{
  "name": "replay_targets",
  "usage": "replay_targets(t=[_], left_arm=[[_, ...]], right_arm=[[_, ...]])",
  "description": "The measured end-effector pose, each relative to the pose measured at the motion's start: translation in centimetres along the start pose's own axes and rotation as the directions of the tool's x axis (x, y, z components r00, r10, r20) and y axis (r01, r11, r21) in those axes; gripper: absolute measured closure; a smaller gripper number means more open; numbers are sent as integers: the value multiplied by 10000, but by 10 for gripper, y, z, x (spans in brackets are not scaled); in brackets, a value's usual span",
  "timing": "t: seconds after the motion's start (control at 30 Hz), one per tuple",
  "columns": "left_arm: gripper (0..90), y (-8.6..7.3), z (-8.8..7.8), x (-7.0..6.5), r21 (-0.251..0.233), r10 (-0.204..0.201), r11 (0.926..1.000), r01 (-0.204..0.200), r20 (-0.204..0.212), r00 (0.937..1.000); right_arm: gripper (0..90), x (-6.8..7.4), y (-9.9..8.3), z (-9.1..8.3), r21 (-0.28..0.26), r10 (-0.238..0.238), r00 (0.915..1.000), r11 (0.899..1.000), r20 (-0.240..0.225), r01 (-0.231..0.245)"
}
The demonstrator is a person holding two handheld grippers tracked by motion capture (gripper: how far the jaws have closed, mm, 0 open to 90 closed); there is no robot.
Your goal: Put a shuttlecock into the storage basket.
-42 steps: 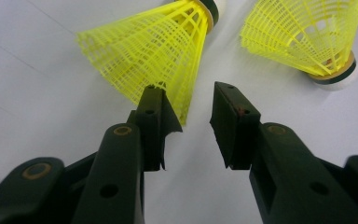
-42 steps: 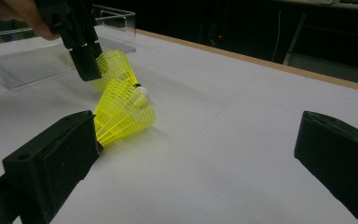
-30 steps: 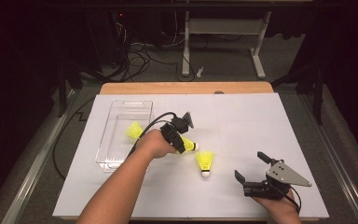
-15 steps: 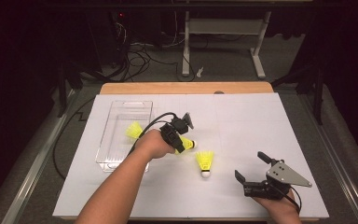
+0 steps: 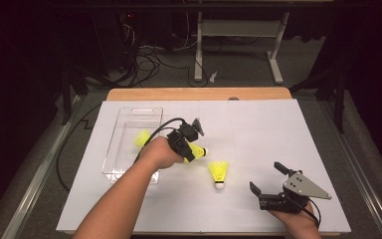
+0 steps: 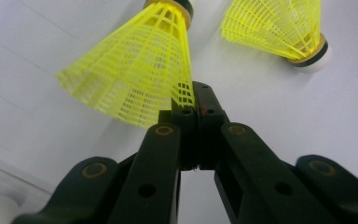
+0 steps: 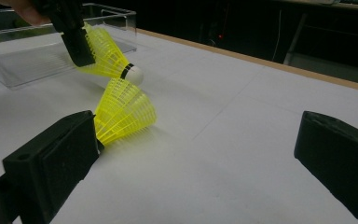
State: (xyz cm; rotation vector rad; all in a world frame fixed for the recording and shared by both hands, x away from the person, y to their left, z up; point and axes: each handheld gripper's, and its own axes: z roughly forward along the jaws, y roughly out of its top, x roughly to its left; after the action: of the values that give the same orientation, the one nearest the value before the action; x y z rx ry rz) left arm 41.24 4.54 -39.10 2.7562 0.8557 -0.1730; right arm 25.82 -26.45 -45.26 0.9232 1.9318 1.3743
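Left gripper (image 6: 191, 100) clenched on the skirt rim of one yellow shuttlecock (image 6: 135, 70), just beside the clear bin (image 5: 129, 119); right gripper (image 5: 268, 184) released, idle. One shuttlecock already in the bin (image 5: 142, 138). Another on the table (image 5: 219, 173) beyond, left for later.

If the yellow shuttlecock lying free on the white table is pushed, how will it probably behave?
The free shuttlecock looks very light, being mostly open mesh. Its cone shape suggests it would roll in a curve around its cork tip rather than straight. The thin skirt probably flexes easily, as the left tool pinches another's rim.
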Motion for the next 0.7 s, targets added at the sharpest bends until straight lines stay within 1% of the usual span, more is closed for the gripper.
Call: replay_targets(t=[0.07,0.27,0.37,0.43,0.5,0.6,0.67,0.7], left_arm=[[891,-1,-2,-1,57,46,10000,-46,22,10000],[891,-5,-9,-7,-48,159,9999,-159,51,9999],[891,-6,-10,-11,99,326,9994,-326,30,9995],[891,-6,-12,-13,115,343,9993,-344,57,9994],[891,-7,-14,-14,20,323,9995,-323,117,9994],[891,-8,-18,-15,145,288,9995,-290,100,9995],[891,-10,-19,-16,70,290,9996,-291,90,9995],[891,-10,-21,-16,109,302,9995,-302,84,9995]], right_arm=[[3,0,0,0,-8,1,10000,10000,0,-1],[3,0,0,0,-8,-10,10000,10000,15,10],[3,1,0,0,17,-42,10000,10000,-15,42],[3,1,0,0,11,-56,10000,10000,-18,56],[3,1,0,0,1,-51,10000,10000,-12,51],[3,1,0,0,0,-48,10000,10000,-8,48],[3,1,0,-1,2,-40,10000,10000,0,40],[3,1,0,-1,2,-40,10000,10000,0,40]])
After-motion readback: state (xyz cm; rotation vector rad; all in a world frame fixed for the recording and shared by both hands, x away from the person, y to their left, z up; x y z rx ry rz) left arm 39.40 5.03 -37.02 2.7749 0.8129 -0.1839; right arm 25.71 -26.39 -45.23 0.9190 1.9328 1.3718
